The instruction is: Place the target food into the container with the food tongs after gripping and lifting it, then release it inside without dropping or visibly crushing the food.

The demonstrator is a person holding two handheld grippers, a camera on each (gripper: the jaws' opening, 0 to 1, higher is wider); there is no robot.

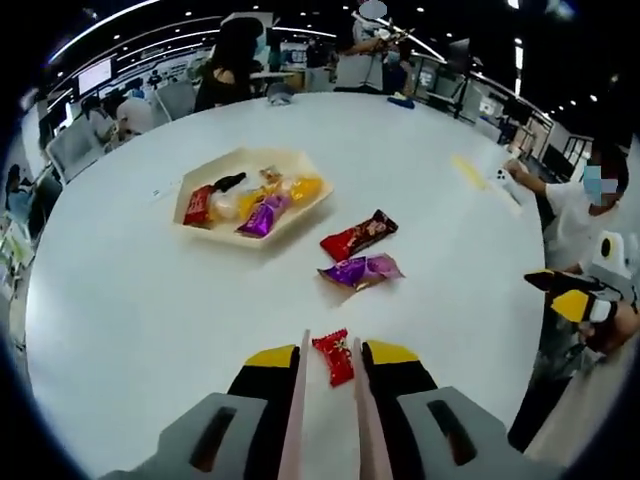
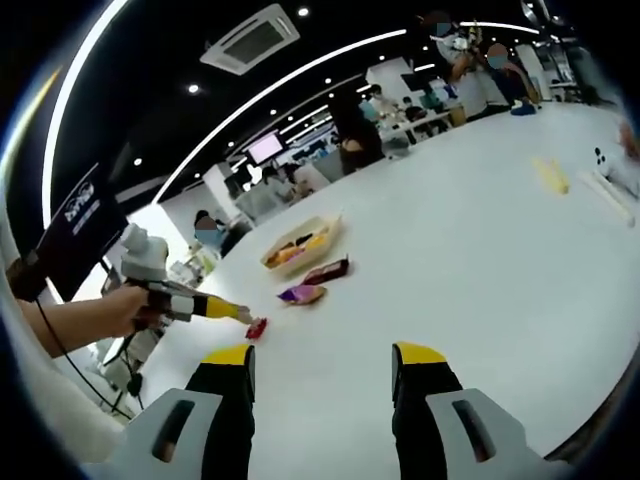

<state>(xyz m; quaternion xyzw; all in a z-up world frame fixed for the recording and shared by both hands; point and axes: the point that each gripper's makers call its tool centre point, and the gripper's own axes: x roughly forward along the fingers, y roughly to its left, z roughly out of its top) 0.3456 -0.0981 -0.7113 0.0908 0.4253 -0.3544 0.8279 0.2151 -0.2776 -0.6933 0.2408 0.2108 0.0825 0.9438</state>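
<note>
My left gripper is shut on a pair of pale food tongs, whose two blades run forward between the yellow-tipped jaws. A small red wrapped candy sits between the blade tips, low over the white table; I cannot tell whether it is lifted. Farther ahead a cream tray holds several wrapped snacks. In the right gripper view the left gripper reaches in from the left, the red candy at the tong tips. My right gripper is open and holds nothing.
A red wrapped snack and a purple one lie between the candy and the tray. A yellow item and a white device lie far right, near a seated person's hand. People and chairs stand beyond the round table.
</note>
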